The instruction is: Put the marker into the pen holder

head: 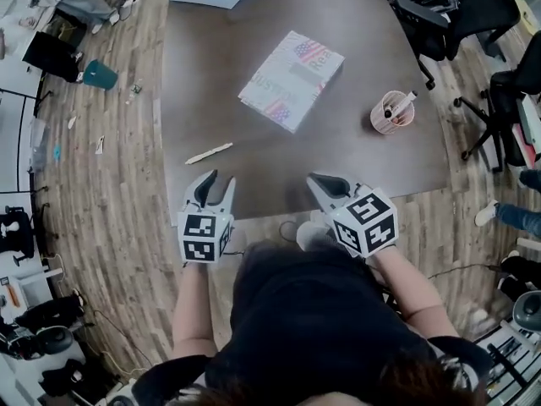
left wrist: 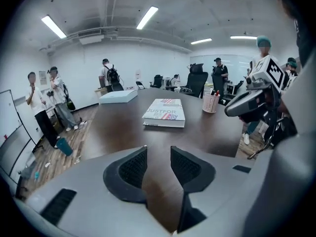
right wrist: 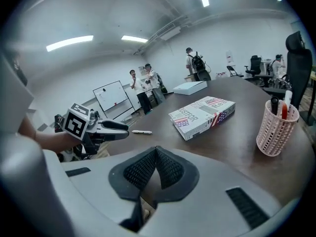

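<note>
The marker (head: pixel 209 153) is pictured lying crosswise on the table, near-left of the book (head: pixel 292 80), just ahead of the nearer left gripper (head: pixel 220 180), its jaws parted and empty, while the right gripper (head: pixel 317 180) is held closed on nothing.

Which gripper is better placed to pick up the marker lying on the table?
Left. The marker lies just ahead of the left gripper, whose jaws stand apart and empty; the right gripper is shut and farther off.
</note>
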